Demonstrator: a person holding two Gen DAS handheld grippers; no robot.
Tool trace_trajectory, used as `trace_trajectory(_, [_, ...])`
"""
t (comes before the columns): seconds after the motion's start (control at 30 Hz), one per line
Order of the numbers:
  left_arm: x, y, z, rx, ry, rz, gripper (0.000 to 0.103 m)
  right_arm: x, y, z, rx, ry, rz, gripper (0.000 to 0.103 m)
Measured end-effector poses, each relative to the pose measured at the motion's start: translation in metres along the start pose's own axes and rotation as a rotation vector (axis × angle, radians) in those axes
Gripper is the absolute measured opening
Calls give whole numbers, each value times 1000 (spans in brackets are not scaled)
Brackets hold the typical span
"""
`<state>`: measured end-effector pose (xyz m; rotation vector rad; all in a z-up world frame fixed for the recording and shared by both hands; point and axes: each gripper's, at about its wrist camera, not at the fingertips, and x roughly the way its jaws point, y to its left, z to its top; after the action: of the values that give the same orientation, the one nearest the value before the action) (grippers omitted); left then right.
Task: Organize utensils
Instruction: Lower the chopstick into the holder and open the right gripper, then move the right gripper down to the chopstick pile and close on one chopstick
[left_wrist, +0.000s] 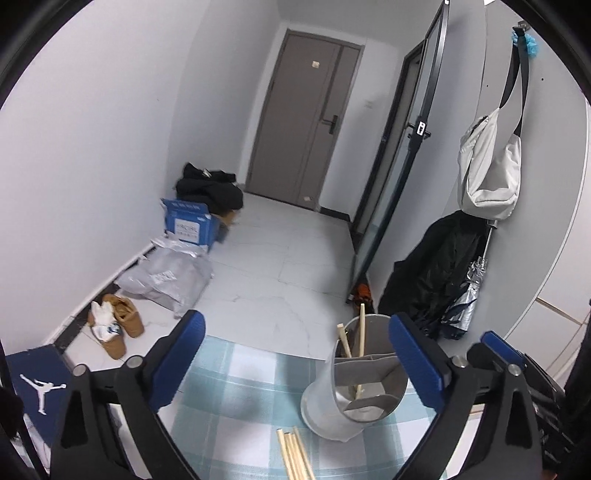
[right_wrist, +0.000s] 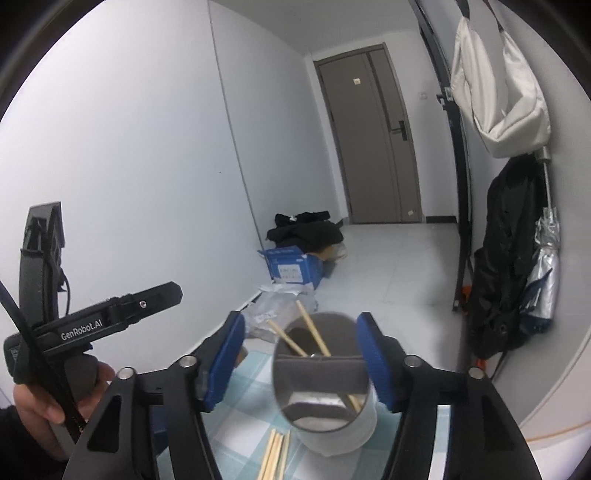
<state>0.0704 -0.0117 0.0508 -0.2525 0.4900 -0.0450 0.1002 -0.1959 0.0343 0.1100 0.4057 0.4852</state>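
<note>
The utensil holder (right_wrist: 325, 384), a grey cylinder with an internal divider, stands on the checked tablecloth (left_wrist: 236, 391) near the table's far edge, beyond which the floor lies well below. Two chopsticks (right_wrist: 312, 334) lean in its rear compartment. A loose bundle of chopsticks (left_wrist: 293, 458) lies flat on the cloth just beside the holder's base, on the near side.

The right gripper (right_wrist: 301, 363) brackets the holder with its pads apart from the wall; nothing is gripped. The left gripper (left_wrist: 295, 365) is spread wide and empty, the holder just inside its right pad.

Risks, as judged:
- A sideways pad contact may tip the tall, light holder or push it off the far edge.
- Pinching the flat bundle may scatter or roll individual sticks.
- Dragging may bunch the cloth and shift the holder.
</note>
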Motion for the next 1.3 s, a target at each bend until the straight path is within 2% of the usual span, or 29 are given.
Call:
trace_trajectory(0.13, [-9,7,0,4,-33,47,102,-14,13,-8,-8,-13,2,73])
trace_trajectory(0.3, [-17,14,-12,-4,-36,60,102,-26,20,-21,8,-25,-16,86])
trace_trajectory(0.57, [-21,29,-40,-23,-37,127,102,-25,28,-49,9,28,-39,89])
trace_trajectory(0.7, [-12,34,-53,-33,1,139,102,-20,31,-63,-3,61,-53,92])
trace_trajectory(1.1, [15,64,-81,-98,147,123,102,19,32,-117,-52,250,-83,92])
trace_trajectory(1.3, [20,76,-86,-105,215,119,102,52,33,-150,-82,412,-73,88])
